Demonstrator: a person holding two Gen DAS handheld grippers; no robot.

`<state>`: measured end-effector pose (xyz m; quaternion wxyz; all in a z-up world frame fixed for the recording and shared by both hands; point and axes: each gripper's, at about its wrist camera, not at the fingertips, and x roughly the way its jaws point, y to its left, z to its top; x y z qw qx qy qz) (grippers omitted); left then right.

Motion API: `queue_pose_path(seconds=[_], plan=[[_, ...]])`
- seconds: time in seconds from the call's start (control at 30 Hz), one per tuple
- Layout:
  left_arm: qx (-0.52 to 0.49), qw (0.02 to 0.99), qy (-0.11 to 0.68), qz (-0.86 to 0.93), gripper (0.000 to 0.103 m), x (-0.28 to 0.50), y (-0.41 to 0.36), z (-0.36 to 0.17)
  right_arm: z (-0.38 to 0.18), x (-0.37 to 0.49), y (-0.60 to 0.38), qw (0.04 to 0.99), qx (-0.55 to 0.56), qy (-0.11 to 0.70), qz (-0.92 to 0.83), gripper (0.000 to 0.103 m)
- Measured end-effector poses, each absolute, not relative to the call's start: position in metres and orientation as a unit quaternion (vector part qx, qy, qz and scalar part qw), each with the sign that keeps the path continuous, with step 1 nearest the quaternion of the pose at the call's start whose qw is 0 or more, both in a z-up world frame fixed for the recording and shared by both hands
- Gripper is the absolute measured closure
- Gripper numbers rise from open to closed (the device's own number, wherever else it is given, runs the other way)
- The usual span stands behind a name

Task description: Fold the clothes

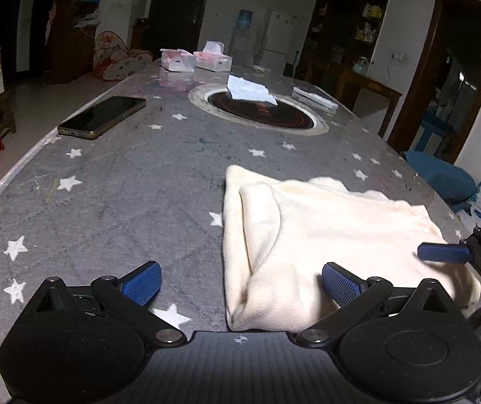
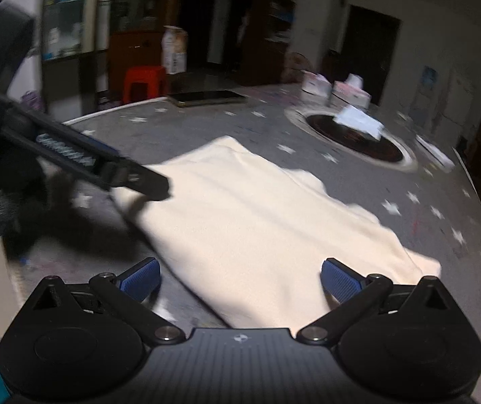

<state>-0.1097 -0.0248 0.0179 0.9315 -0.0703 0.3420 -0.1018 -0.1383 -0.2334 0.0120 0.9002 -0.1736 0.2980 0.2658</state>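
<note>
A cream garment (image 1: pixel 324 232) lay folded flat on the grey star-patterned surface (image 1: pixel 122 185), on the near side of the round hotplate (image 1: pixel 260 111). The left claw (image 1: pixel 242 282) stood wide, its pads empty, over the garment's near left edge. The right claw (image 2: pixel 240 279) was also wide and held nothing, just above the garment's near edge. A phone (image 1: pixel 102 118) lay left of the hotplate, tissue boxes (image 1: pixel 195 60) beyond it.

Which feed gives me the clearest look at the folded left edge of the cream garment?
The left wrist view. The cream garment shows its rolled left fold sharply there, between the open left tongs. The right wrist view shows the garment's whole spread, but blurred, with that edge partly hidden behind the other tool.
</note>
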Motion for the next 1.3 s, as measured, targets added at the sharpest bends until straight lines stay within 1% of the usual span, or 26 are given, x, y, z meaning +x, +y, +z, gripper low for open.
queue_pose_path(seconds=[0.23,0.3,0.33,0.4,0.43,0.47,0.5,0.53,0.6,0.63,0.67,0.77,0.87,1.0,1.17,1.23,1.3], plan=[[-0.091,0.935,0.336,-0.071,0.0,-0.108,-0.004,0.023,0.019,-0.141,-0.192,0.882,-0.215,0.277,0.315,0.001],[-0.101,0.934,0.336,-0.065,0.0,-0.108,0.003,0.023,0.018,-0.139,-0.181,0.877,-0.229,0.274,0.321,0.008],[-0.107,0.934,0.336,-0.063,0.0,-0.107,0.006,0.023,0.017,-0.138,-0.175,0.874,-0.236,0.275,0.324,0.014],[-0.122,0.932,0.337,-0.06,0.0,-0.105,0.013,0.024,0.016,-0.134,-0.166,0.869,-0.247,0.277,0.327,0.023],[-0.131,0.93,0.337,-0.06,0.0,-0.104,0.016,0.024,0.015,-0.132,-0.161,0.867,-0.252,0.278,0.328,0.033],[-0.141,0.928,0.338,-0.063,0.0,-0.103,0.019,0.025,0.014,-0.13,-0.158,0.865,-0.256,0.278,0.329,0.041],[-0.152,0.926,0.338,-0.067,0.0,-0.102,0.021,0.026,0.014,-0.13,-0.155,0.864,-0.259,0.276,0.333,0.045],[-0.163,0.924,0.339,-0.071,0.0,-0.101,0.024,0.027,0.014,-0.129,-0.153,0.862,-0.261,0.274,0.337,0.055],[-0.183,0.919,0.34,-0.083,0.0,-0.099,0.026,0.029,0.016,-0.129,-0.152,0.862,-0.26,0.271,0.34,0.062],[-0.191,0.916,0.341,-0.09,0.0,-0.098,0.026,0.029,0.017,-0.129,-0.152,0.862,-0.258,0.27,0.343,0.07],[-0.199,0.913,0.344,-0.096,0.0,-0.095,0.026,0.029,0.019,-0.128,-0.153,0.862,-0.251,0.27,0.348,0.076],[-0.223,0.901,0.355,-0.11,0.0,-0.088,0.023,0.028,0.026,-0.125,-0.162,0.868,-0.22,0.271,0.353,0.08],[-0.259,0.882,0.372,-0.126,0.0,-0.079,0.02,0.025,0.036,-0.123,-0.172,0.877,-0.188,0.264,0.356,0.081],[-0.303,0.855,0.394,-0.146,0.0,-0.066,0.016,0.02,0.049,-0.121,-0.186,0.885,-0.149,0.256,0.359,0.083],[-0.343,0.825,0.412,-0.176,0.001,-0.052,0.009,0.014,0.055,-0.127,-0.198,0.887,-0.133,0.247,0.366,0.083],[-0.351,0.818,0.416,-0.186,0.011,-0.049,0.007,0.012,0.055,-0.131,-0.199,0.886,-0.132,0.245,0.37,0.083],[-0.361,0.809,0.421,-0.195,0.029,-0.048,0.006,0.007,0.053,-0.135,-0.199,0.885,-0.131,0.244,0.375,0.083]])
